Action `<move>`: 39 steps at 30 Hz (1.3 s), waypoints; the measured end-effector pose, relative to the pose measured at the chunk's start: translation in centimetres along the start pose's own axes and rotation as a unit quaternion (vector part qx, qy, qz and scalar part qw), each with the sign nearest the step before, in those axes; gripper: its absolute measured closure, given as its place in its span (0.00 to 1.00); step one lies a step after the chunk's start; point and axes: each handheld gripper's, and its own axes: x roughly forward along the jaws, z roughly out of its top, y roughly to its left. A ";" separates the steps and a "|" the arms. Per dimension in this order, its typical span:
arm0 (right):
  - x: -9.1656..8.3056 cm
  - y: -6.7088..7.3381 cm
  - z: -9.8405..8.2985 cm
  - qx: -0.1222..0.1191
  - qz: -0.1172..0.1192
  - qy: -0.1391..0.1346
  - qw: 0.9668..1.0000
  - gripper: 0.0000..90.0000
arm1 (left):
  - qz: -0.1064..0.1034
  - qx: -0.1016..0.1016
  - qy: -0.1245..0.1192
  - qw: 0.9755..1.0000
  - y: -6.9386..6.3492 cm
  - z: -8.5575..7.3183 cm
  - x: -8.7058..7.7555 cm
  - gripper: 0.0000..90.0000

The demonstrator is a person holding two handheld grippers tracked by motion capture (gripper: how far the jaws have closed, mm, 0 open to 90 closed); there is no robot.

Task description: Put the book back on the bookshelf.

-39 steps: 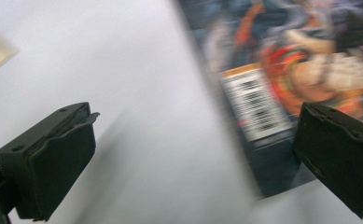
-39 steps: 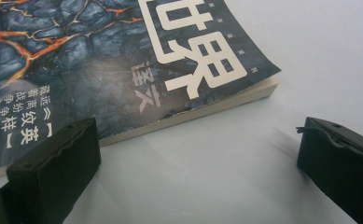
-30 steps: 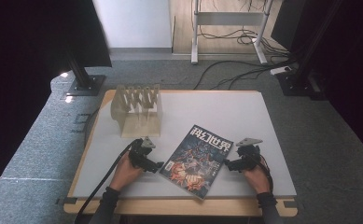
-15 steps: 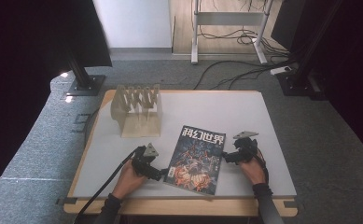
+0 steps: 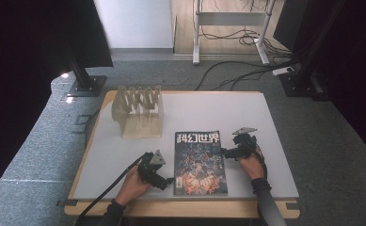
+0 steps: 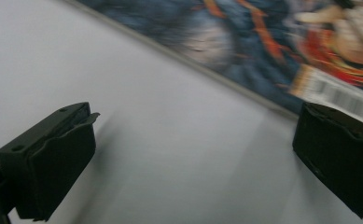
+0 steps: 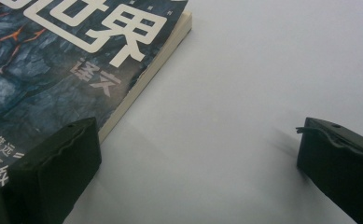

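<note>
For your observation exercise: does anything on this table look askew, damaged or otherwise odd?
Nothing stands out. The magazine lies flat and closed, roughly square to the table, and the wooden rack stands upright.

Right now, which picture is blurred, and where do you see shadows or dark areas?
Left gripper view: the magazine cover is smeared, as if by motion; the left claw stands open, with soft shadows on the table. Right gripper view: sharp, the cover letters are readable, and a faint shadow lies beside the right claw. High view: table evenly lit, both sides of the room almost black.
</note>
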 end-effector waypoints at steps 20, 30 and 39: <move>2.6 1.1 3.8 -0.018 -0.041 0.010 0.999 0.07 | -0.005 0.007 -0.007 1.000 -1.2 1.2 1.1 0.00; 2.2 0.6 4.3 -0.024 -0.024 0.018 0.999 0.04 | -0.014 0.008 -0.006 1.000 -1.7 1.3 1.3 0.00; -1.9 1.6 4.3 -0.006 0.060 -0.019 0.998 0.11 | -0.015 0.007 -0.006 1.000 -1.7 1.3 1.3 0.00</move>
